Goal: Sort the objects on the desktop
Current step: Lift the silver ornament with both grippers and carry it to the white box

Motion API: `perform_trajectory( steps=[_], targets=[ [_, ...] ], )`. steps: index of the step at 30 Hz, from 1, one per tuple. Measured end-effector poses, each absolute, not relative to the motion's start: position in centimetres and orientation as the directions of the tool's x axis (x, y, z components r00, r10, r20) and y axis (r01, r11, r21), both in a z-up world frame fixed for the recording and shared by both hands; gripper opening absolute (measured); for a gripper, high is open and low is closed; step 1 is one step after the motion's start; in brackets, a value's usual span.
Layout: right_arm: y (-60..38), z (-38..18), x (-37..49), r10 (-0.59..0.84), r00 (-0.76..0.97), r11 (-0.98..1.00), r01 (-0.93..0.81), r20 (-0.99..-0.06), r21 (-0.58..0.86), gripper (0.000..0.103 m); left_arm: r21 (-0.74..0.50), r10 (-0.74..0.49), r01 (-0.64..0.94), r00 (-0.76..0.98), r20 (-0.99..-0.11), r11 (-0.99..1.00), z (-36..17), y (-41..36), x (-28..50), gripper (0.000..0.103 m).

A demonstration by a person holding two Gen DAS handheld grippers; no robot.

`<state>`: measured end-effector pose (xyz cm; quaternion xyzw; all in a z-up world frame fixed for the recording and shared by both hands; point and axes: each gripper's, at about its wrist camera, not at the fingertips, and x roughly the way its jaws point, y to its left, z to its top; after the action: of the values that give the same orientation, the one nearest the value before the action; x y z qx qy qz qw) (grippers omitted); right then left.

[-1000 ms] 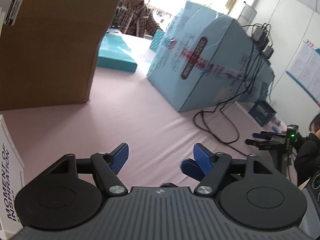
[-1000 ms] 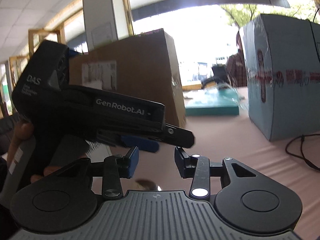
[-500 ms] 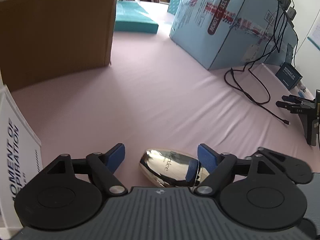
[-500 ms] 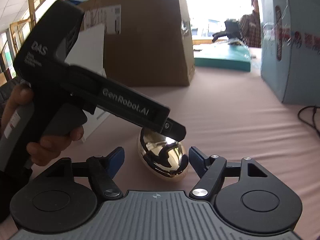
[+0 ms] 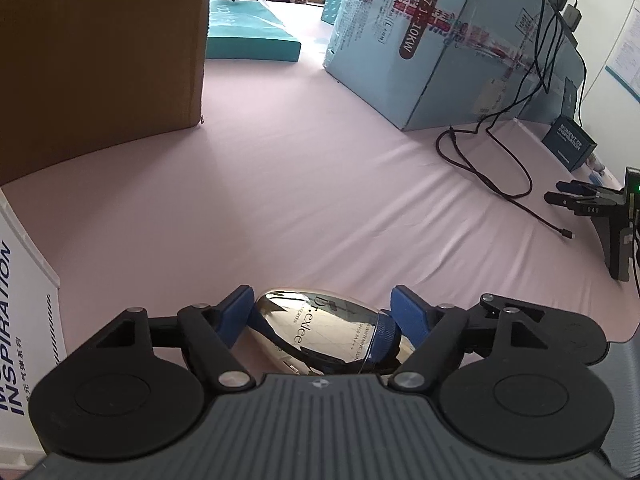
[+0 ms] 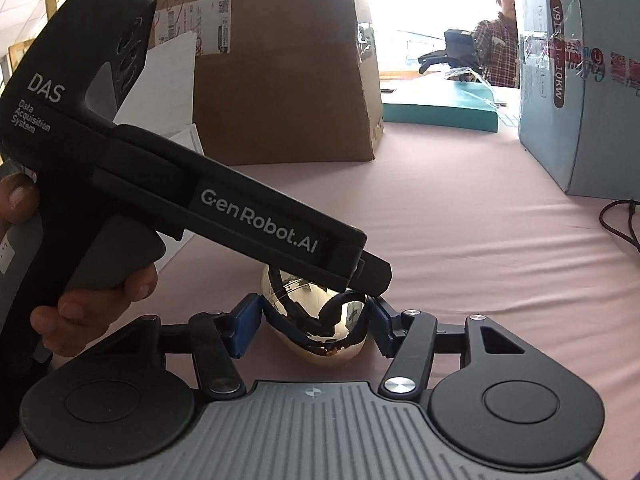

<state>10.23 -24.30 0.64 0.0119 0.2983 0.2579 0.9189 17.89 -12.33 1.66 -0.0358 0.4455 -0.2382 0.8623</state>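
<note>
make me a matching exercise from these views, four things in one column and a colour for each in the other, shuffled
Things:
1. egg-shaped bottle
2. big carton at far left
3. taped box with the cables draped over it
4. flat box at the far end of the table

Colours:
A. teal
B. shiny gold
C. brown
D. pale blue

Pairs: 1-B, 2-C, 3-D, 4-A
</note>
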Motion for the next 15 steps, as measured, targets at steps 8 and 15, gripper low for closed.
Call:
perform_trajectory(
  steps=[8, 15],
  targets=[
    [-24.3, 1.9, 8.5, 0.490, 0.721, 0.866, -0.469, -0.490, 0.176, 0.054, -0.282, -0.457, 0.382, 0.520, -0.722, 0.880, 3.3, -11.9, 17.5, 0.073],
    [-24.1, 3.5, 6.9, 0.501, 0.748, 0.863, -0.471, -0.437, 0.182, 0.054, -0.300, -0.475, 0.383, 0.542, -0.693, 0.874, 5.0, -11.2, 16.9, 0.073]
  ],
)
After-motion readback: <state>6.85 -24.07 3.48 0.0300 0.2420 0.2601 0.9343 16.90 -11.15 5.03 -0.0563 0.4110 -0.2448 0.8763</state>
